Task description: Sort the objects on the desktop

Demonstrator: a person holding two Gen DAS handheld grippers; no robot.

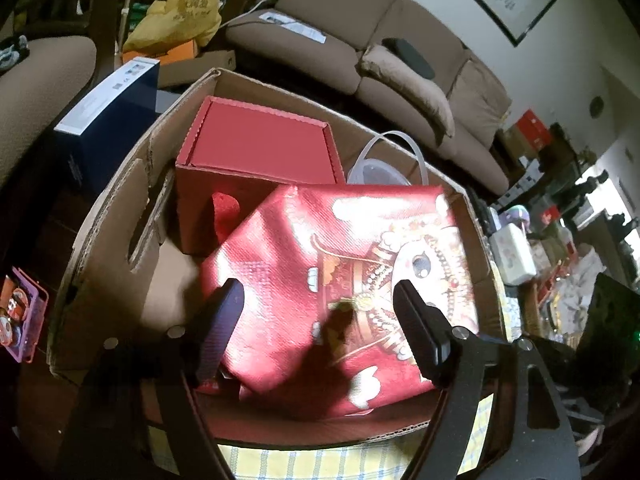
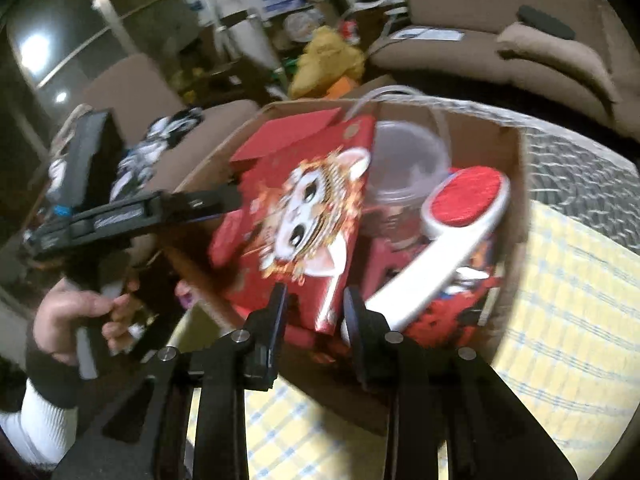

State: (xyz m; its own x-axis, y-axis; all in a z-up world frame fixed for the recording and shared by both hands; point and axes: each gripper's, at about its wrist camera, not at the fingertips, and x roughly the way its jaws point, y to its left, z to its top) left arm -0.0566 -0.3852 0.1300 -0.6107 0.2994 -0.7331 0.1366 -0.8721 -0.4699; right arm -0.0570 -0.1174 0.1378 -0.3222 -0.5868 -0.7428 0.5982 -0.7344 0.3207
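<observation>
My left gripper (image 1: pixel 316 320) hangs with jaws spread over the red gift box (image 1: pixel 360 272) lying tilted in the cardboard carton (image 1: pixel 100 216) against its near wall, propped on what's beneath, while my right gripper (image 2: pixel 314 312), also spread, grips nothing.

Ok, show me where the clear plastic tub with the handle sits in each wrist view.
Left wrist: clear plastic tub upper centre-right, mostly hidden behind the patterned red box.
Right wrist: tub upper centre, right of that red box.
Shared landmark: the cardboard box holding both.
</observation>
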